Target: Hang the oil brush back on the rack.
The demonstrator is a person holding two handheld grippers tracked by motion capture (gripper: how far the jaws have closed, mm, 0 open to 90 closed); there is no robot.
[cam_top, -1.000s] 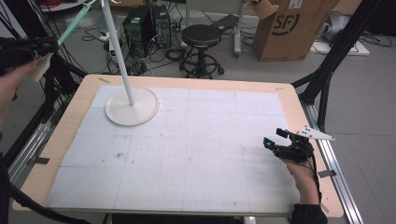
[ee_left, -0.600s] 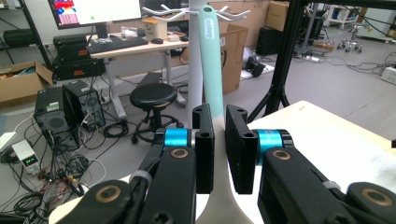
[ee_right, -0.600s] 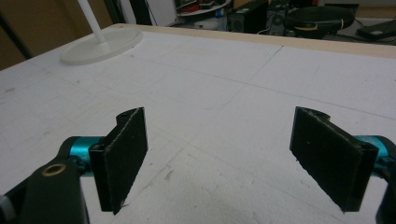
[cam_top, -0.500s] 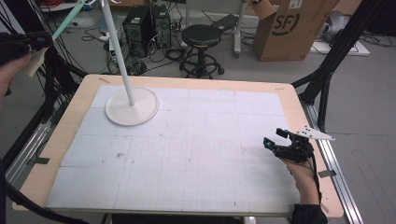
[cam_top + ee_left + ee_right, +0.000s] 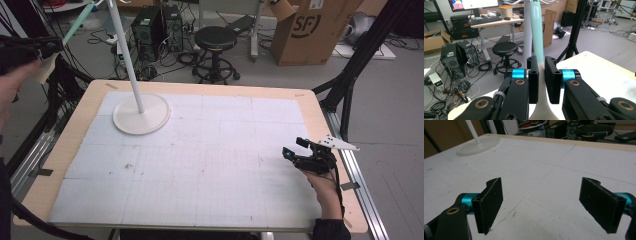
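Note:
My left gripper [image 5: 49, 47] is raised off the table's far left corner, shut on a long utensil [image 5: 537, 32] with a mint-green handle and a white lower end. In the left gripper view both pads [image 5: 533, 77] press its white neck, and the green handle [image 5: 78, 22] points up toward a white pole [image 5: 126, 55]. The pole rises from a round white base [image 5: 141, 114] on the table's far left. My right gripper [image 5: 295, 149] rests low at the table's right side. It is open, with nothing between its fingers [image 5: 488, 202].
A white gridded mat [image 5: 210, 160] covers the wooden table [image 5: 310, 107]. Behind the table stand a black stool [image 5: 216, 40], computer towers [image 5: 150, 30] and a cardboard box [image 5: 310, 30]. Black frame legs [image 5: 350, 75] stand at the right, and cables trail at the left.
My left gripper has shifted slightly with the utensil, whose green handle now points a little more upright. The right gripper has not moved.

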